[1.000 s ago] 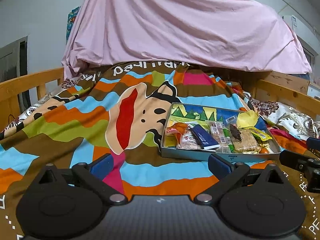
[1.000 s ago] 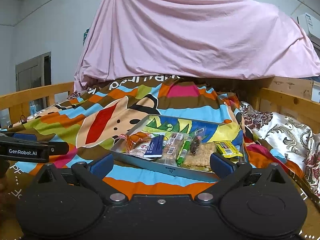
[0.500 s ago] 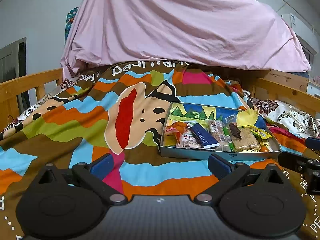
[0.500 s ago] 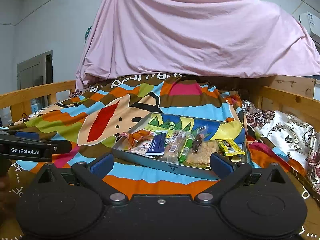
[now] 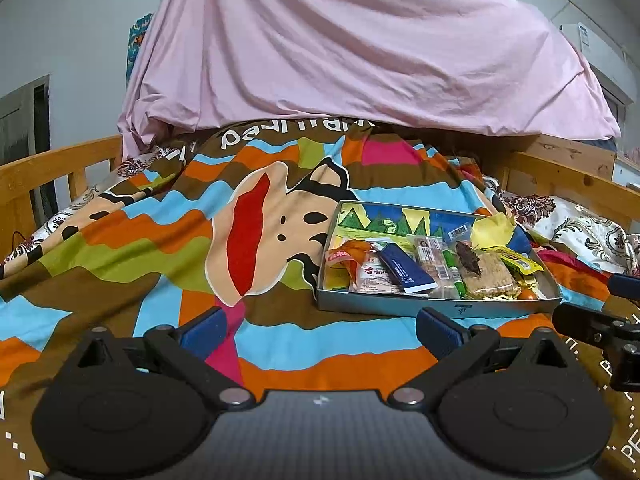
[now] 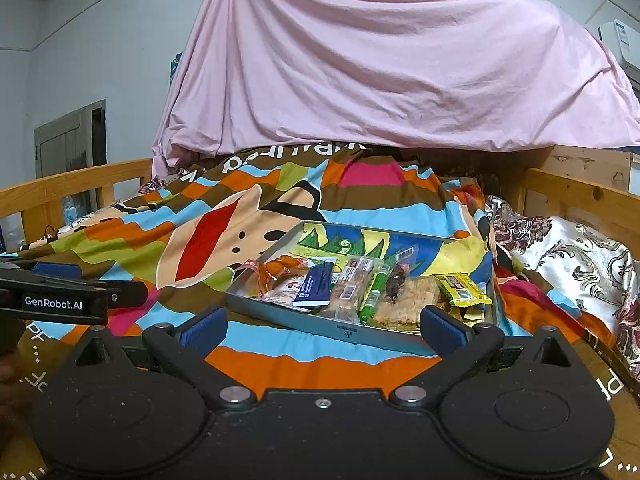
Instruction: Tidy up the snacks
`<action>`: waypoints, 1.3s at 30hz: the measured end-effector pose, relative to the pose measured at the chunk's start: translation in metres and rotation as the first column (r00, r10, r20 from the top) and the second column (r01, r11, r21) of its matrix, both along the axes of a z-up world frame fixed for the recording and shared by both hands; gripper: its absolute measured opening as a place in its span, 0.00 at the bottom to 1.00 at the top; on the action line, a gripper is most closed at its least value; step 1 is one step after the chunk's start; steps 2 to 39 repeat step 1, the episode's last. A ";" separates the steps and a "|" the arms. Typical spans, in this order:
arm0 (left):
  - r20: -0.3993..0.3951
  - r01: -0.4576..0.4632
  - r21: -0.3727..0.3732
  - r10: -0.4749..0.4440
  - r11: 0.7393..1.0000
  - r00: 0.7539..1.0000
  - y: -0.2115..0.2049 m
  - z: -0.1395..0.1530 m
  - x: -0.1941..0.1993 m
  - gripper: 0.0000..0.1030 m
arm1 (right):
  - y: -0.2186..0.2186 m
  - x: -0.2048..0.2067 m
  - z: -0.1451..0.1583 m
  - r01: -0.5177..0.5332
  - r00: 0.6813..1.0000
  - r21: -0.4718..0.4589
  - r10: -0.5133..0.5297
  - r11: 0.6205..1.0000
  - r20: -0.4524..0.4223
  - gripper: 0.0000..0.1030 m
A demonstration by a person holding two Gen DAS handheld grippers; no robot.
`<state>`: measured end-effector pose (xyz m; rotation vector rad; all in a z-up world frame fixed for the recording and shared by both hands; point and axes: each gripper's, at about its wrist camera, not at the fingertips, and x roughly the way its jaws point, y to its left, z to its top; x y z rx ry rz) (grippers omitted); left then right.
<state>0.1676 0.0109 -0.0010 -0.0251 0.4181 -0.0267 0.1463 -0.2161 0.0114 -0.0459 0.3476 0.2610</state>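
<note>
Metal forms the shallow grey tray (image 5: 436, 307) that holds the snacks; it rests on a striped cartoon blanket (image 5: 132, 248) spread over a bed with wooden rails (image 6: 76, 184).

Tray contents, left to right in the right wrist view:
- an orange wrapper (image 6: 280, 270) at the near-left corner;
- a white-and-red packet (image 6: 285, 289) partly beneath it;
- a dark blue packet (image 6: 315, 289) lying on the white-and-red packet;
- a clear-wrapped bar (image 6: 352, 283);
- a green tube (image 6: 374, 294);
- a dark brown snack (image 6: 397, 282) on a pale crispy cake (image 6: 408, 300);
- a yellow packet (image 6: 460, 288) near the right wall.

All items lie in the near half of the tray. The far half shows the printed lining with green trees.

Left gripper (image 5: 320, 330): jaws apart, nothing between them, held over the blanket short of the tray and to its left. Its side, marked "GenRobot.AI", appears at the left edge of the right wrist view.

Right gripper (image 6: 322, 326): jaws apart, nothing between them, aimed at the near wall of the tray without touching it.

A pink sheet (image 6: 380, 64) hangs behind the bed.
</note>
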 end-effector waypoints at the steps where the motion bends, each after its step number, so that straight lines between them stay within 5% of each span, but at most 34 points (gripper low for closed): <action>1: 0.000 0.001 -0.001 -0.001 1.000 1.000 0.000 0.000 0.000 0.99 | 0.001 0.000 -0.001 -0.001 1.000 0.000 0.001 1.000 -0.002 0.99; 39: 0.000 0.001 -0.001 -0.001 1.000 1.000 0.000 0.000 0.000 0.99 | 0.001 0.000 -0.001 -0.001 1.000 0.000 0.001 1.000 -0.002 0.99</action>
